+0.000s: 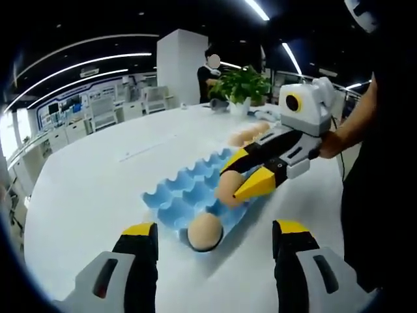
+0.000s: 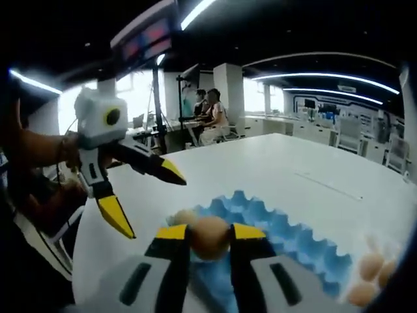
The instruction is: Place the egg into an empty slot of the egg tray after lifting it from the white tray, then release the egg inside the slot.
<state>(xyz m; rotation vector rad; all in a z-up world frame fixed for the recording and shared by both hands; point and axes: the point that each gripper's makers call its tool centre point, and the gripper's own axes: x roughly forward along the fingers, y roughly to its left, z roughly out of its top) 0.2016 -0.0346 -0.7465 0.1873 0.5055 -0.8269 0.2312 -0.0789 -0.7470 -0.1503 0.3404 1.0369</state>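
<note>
A blue egg tray (image 1: 189, 192) lies on the white table. One brown egg (image 1: 204, 231) sits in its nearest slot, just ahead of my left gripper (image 1: 215, 229), which is open with nothing between its fingers. My right gripper (image 1: 230, 183) reaches in from the right, shut on another egg (image 1: 224, 193) held over the tray's right side. In the right gripper view that held egg (image 2: 208, 238) shows between the right gripper's (image 2: 208, 233) yellow pads, above the tray (image 2: 293, 235). The left gripper (image 2: 150, 202) hangs open to the left. The seated egg (image 2: 183, 217) peeks out behind.
Several more eggs (image 1: 251, 135) lie beyond the tray, also seen as loose eggs (image 2: 371, 267) low right. A potted plant (image 1: 242, 85) stands at the table's far edge. People (image 2: 212, 117) sit at desks behind. A person's arm (image 1: 345, 137) holds the right gripper.
</note>
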